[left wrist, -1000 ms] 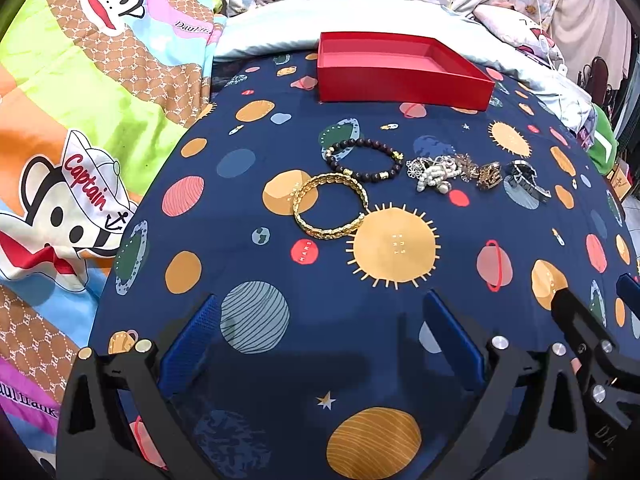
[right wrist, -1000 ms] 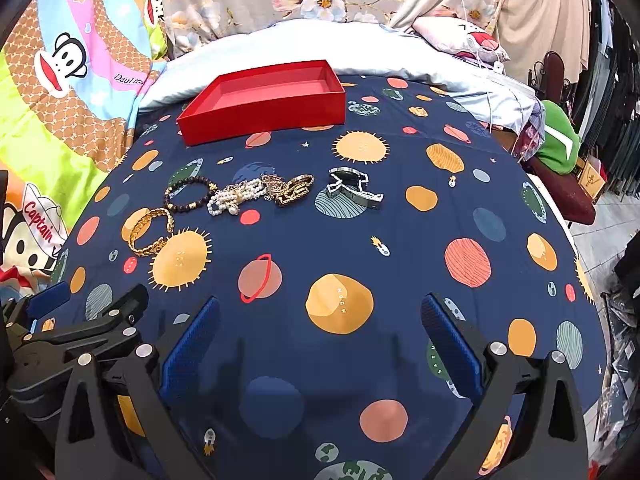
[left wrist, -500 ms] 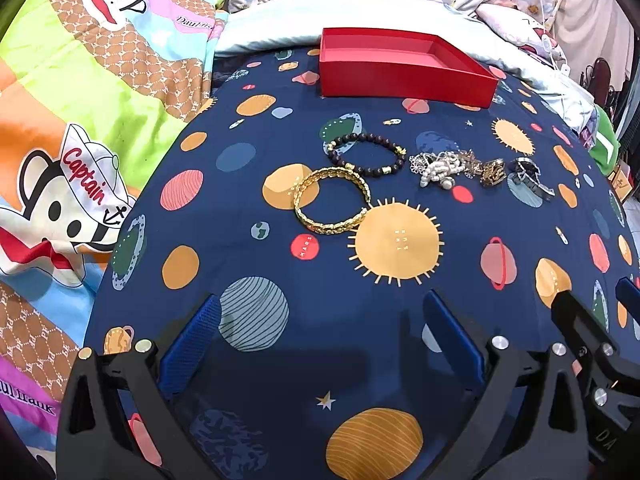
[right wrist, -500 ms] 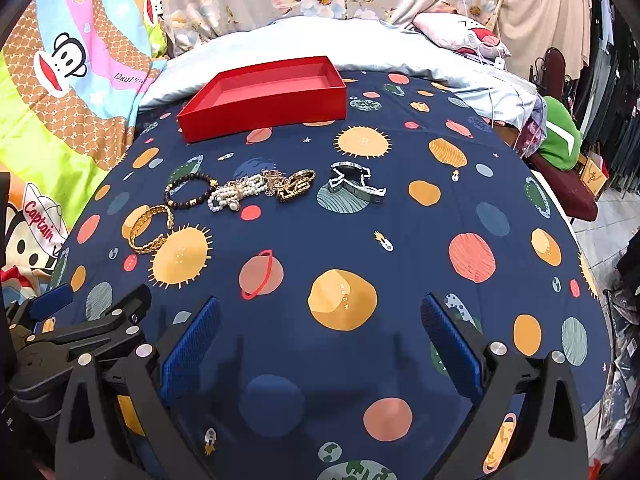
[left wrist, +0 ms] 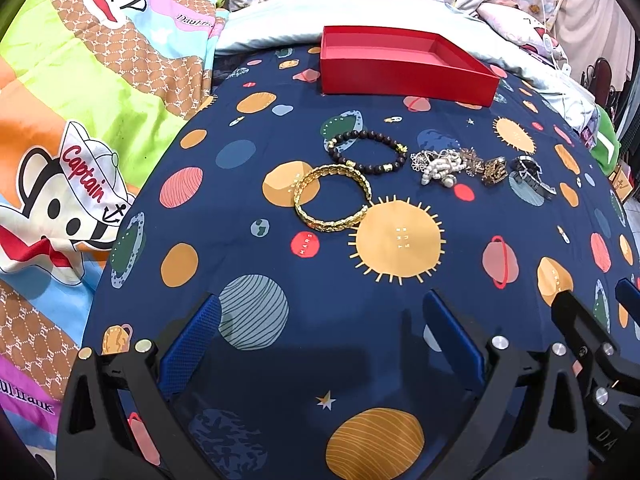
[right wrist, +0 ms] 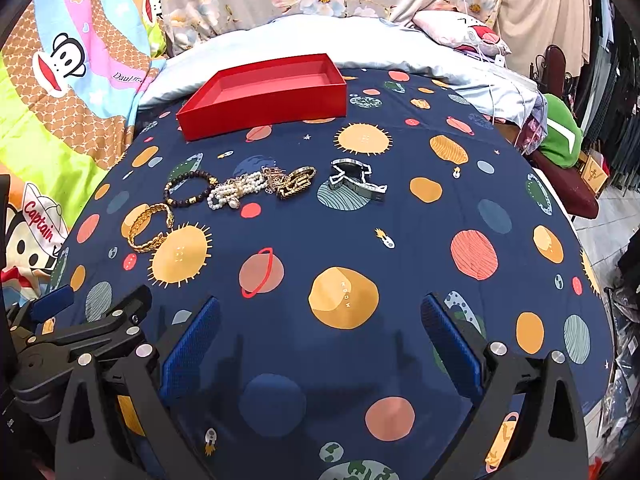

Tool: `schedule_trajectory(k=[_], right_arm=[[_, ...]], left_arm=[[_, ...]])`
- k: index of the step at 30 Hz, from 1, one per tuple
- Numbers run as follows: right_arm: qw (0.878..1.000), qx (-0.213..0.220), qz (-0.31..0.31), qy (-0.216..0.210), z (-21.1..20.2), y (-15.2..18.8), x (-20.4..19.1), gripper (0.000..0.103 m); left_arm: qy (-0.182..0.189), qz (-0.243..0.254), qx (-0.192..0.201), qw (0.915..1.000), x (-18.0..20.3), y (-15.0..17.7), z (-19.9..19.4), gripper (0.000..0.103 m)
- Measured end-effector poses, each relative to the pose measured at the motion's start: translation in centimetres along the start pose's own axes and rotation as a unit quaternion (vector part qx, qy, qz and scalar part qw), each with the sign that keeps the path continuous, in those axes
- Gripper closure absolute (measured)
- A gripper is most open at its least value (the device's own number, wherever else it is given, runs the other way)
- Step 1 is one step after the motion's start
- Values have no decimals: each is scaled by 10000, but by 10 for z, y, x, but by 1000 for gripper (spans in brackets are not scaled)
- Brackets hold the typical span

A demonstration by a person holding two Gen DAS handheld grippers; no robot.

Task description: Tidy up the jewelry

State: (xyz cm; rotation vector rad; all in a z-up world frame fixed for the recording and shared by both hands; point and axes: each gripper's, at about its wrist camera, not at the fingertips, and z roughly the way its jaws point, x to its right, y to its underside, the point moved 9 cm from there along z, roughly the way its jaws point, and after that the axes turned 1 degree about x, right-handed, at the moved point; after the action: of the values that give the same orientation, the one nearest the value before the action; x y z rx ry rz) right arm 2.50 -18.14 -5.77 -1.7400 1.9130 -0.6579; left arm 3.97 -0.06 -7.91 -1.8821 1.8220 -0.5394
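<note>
- Since nothing's in the red box [left wrist: 404, 68] yet, sorting hasn't really started.
- Jewelry sits in a row just in front of the red box, running left-right: gold bangle [left wrist: 332, 196], bead bracelet [left wrist: 366, 150], pearl tangle [left wrist: 440, 166], watch [left wrist: 532, 176].
- Left gripper [left wrist: 320, 332] is spread wide, empty, and looks nearer to the bangle, which lies flat straight ahead.
- Right gripper [right wrist: 320, 332] is spread too, empty.

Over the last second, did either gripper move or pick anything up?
Barely. Both views drifted slightly; the left gripper and right gripper stay open and empty, nothing taken or released. The gold bangle, bead bracelet and the rest lie unmoved before the empty red box.
</note>
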Motion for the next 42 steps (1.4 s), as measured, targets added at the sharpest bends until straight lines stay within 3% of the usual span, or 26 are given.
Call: schedule_trajectory(k=[31,38,42], right_arm=[[10000,-53,63,-49,9,0,5,5],[9998,-65,177,-23,26,-17,26,5],[9999,-40,101,-25,41,-32,30,11]], left_arm=[[-11,-42,-69,10000,-4,1,10,5],[-77,-296,-105,9995,-21,-10,23,5],[-46,-372,-156,9992,-26,-17,31,5]])
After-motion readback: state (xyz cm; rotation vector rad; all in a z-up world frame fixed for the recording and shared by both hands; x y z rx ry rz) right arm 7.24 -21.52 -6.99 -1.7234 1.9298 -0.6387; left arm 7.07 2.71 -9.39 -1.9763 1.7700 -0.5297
